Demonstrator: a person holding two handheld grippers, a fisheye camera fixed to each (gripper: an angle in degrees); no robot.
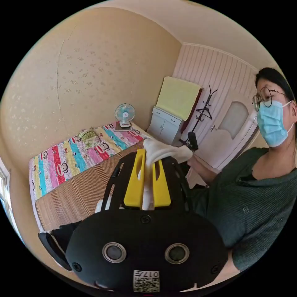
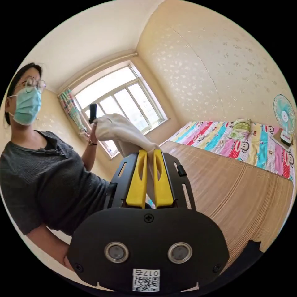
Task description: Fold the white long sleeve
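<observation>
Left gripper (image 1: 148, 156): yellow jaws clamped on the white long sleeve (image 1: 161, 151), raised above the bed (image 1: 77, 191).
Right gripper (image 2: 149, 154): jaws pinched on the same white cloth (image 2: 120, 128), also above the bed (image 2: 235, 191).
Garment: stretched between both grippers, off the mat.
Open room: striped mat bare below the grippers; quilt (image 1: 71, 157) along the bed's wall edge.
Bed corner: fan (image 1: 125, 115).
Beside bed: white cabinet (image 1: 164, 125), doors closed.

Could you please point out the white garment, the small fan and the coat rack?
white garment (image 1: 161, 150), left gripper view, bunched cloth above the jaws.
small fan (image 1: 125, 113), left gripper view, its round grille.
coat rack (image 1: 204, 105), left gripper view, its pole.
</observation>
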